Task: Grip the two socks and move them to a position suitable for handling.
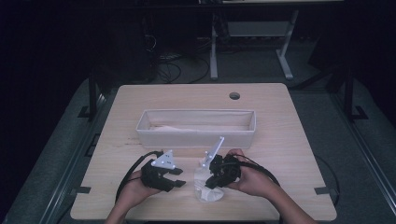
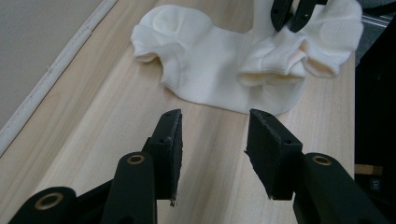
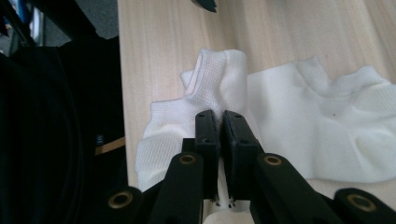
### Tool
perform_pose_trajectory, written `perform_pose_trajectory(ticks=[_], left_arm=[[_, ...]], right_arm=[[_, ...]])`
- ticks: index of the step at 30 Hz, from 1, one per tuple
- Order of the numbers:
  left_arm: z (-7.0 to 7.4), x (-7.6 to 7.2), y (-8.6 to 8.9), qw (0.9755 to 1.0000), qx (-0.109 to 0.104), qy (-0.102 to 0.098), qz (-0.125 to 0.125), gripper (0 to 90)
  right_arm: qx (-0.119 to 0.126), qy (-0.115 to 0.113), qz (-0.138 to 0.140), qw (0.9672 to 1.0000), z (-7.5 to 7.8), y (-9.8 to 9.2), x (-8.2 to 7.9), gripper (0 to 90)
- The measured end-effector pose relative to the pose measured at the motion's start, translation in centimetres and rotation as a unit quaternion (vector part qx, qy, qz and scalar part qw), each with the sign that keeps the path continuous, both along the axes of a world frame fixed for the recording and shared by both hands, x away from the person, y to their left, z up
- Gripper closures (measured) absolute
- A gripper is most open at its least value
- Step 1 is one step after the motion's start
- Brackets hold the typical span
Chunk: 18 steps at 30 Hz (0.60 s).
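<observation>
Two white ankle socks lie near the table's front edge. In the right gripper view, my right gripper is shut on one white sock, pinching its fabric so the cuff stands up. The second sock lies flat beside it, partly under it. In the left gripper view, my left gripper stands open just above bare wood, a short way from the flat sock, with nothing between its jaws. The pinched sock shows beyond, with the right gripper's fingertips on it. From above, the left gripper sits left of the socks and the right gripper over them.
A long white fabric bin stands across the middle of the wooden table, behind both hands. A round cable hole is at the back. The table's front edge runs close to the socks. Desk legs and cables stand on the floor beyond.
</observation>
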<state>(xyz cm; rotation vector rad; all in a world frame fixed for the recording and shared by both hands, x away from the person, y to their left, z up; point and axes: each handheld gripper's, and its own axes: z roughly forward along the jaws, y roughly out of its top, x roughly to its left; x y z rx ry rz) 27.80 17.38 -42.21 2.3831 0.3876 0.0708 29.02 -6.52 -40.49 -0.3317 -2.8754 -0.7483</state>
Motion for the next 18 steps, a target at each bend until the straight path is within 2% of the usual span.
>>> perform_pose_trajectory(ticks=[7, 10, 13, 18], left_arm=[[-0.1, 0.0, 0.1, 1.0, 0.002, 0.001, -0.001, 55.2], [-0.1, 0.0, 0.1, 1.0, 0.003, 0.0, -0.002, 55.2], [-0.1, 0.0, 0.0, 1.0, 0.001, 0.001, -0.001, 55.2], [-0.1, 0.0, -0.1, 1.0, 0.003, 0.002, -0.002, 55.2]], right_arm=[[-0.007, -0.005, 0.002, 1.0, -1.2, 0.5, 0.1, 84.1], [-0.016, 0.0, 0.003, 0.9999, -2.1, 0.7, -0.2, 83.5], [-0.012, 0.006, 0.003, 0.9999, -2.8, 0.7, -0.2, 82.6], [-0.007, 0.004, 0.002, 1.0, -2.7, 0.6, -0.3, 80.9]])
